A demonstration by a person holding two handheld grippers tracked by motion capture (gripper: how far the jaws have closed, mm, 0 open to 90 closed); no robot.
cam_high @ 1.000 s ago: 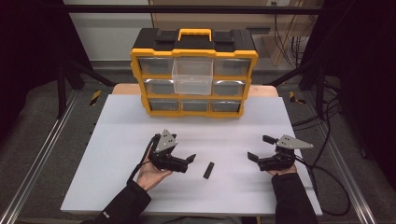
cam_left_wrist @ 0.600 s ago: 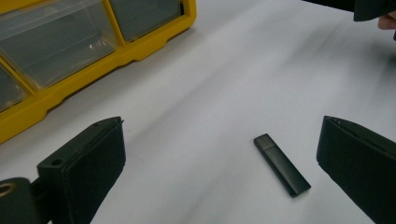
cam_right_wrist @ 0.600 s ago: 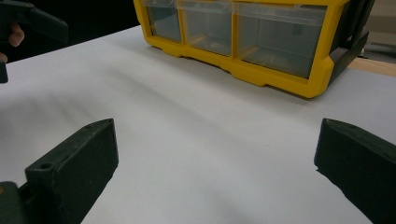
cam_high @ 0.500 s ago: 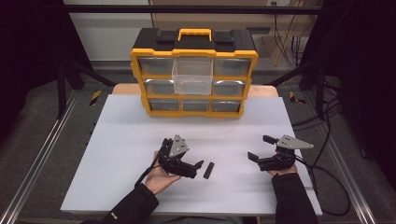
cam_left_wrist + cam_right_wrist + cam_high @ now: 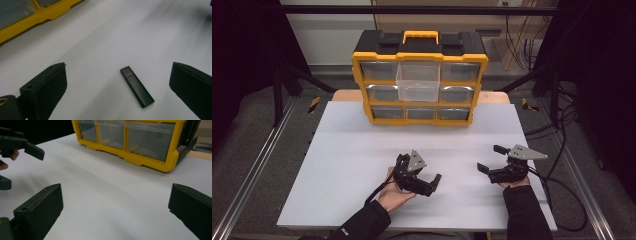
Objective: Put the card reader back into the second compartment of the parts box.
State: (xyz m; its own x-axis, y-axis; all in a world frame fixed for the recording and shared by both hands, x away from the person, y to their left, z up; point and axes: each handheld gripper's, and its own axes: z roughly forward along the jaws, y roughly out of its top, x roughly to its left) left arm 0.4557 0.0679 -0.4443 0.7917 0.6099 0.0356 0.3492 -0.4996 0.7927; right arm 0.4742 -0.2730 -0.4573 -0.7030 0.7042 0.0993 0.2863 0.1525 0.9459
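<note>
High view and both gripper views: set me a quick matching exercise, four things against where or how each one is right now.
Things:
1. black USB stick
2. left hand-held gripper
3. right hand-held gripper
4. clear drawer

States:
a. pulled out from the front of the yellow organizer
b. open, above bare white table, nothing between its jaws
c. lying flat on the table
d. open, tilted over the small black item

Pairs: 1-c, 2-d, 3-b, 4-a
</note>
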